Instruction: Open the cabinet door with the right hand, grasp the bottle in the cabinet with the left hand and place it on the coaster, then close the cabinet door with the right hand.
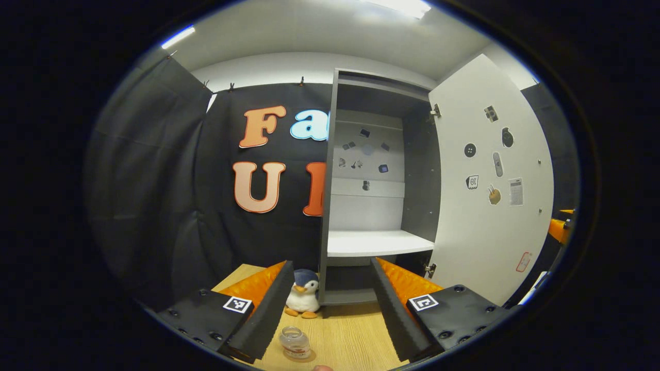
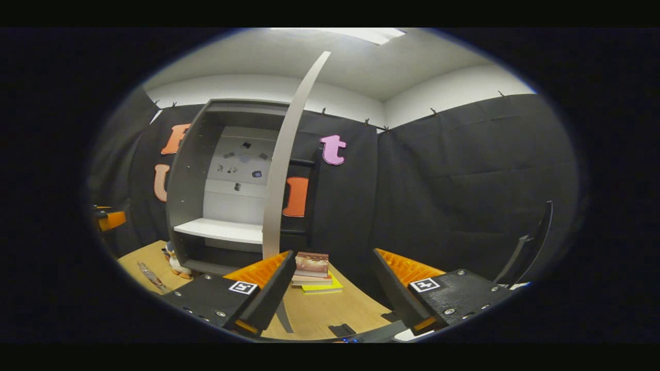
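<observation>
Both claws gape wide; clear round bottle (image 1: pixel 295 343) stands on woodgrain table (image 1: pixel 350 335), cabinet door (image 1: pixel 490 180) open.

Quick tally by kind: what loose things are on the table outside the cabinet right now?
Bottle: 1
Penguin toy: 1
Stack of books: 1
Total: 3
</observation>
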`<state>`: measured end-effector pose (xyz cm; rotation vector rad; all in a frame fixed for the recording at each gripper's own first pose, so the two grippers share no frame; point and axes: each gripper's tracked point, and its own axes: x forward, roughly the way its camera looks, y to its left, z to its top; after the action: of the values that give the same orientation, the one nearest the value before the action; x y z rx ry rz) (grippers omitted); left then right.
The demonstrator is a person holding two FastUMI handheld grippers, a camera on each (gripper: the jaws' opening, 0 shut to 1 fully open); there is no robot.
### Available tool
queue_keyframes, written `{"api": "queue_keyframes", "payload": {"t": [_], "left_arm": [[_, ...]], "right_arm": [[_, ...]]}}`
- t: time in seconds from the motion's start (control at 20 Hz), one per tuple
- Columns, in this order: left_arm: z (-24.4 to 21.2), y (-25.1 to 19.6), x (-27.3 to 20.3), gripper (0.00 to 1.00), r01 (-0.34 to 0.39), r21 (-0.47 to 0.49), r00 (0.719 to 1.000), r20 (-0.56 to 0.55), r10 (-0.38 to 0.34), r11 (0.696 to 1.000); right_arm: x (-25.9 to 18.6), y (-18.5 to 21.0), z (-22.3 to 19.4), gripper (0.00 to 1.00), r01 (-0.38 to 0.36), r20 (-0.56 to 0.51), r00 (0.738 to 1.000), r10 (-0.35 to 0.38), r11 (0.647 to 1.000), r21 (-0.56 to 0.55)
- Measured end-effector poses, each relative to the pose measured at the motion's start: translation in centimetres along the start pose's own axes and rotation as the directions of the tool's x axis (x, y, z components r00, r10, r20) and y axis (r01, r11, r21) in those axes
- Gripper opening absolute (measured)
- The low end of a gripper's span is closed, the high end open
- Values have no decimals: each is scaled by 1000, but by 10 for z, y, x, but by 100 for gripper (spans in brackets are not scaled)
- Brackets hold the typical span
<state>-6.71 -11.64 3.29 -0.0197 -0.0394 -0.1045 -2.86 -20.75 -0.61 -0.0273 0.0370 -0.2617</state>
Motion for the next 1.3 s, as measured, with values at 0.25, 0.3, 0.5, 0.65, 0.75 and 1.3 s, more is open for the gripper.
{"api": "queue_keyframes", "payload": {"t": [0.25,0.3,0.5,0.65,0.75,1.3], "left_arm": [[2,8,5,95,1,6,1000,7,-1,1000],[4,9,7,95,3,4,1000,14,-3,1000],[2,22,17,95,1,-14,1000,23,0,1000],[-2,40,27,95,-13,-19,1000,14,13,1000],[-3,49,35,95,-18,-16,1000,15,19,1000],[-9,105,66,95,-28,-16,999,15,28,999]], "right_arm": [[-9,49,9,88,-137,-6,990,139,983,120],[-11,66,10,88,-176,-5,984,178,974,142],[-6,113,21,88,-268,25,963,267,957,110],[-2,145,29,80,-319,36,948,317,943,94],[4,165,34,87,-347,45,938,344,933,98],[48,304,44,69,-498,45,867,496,859,121]]}}
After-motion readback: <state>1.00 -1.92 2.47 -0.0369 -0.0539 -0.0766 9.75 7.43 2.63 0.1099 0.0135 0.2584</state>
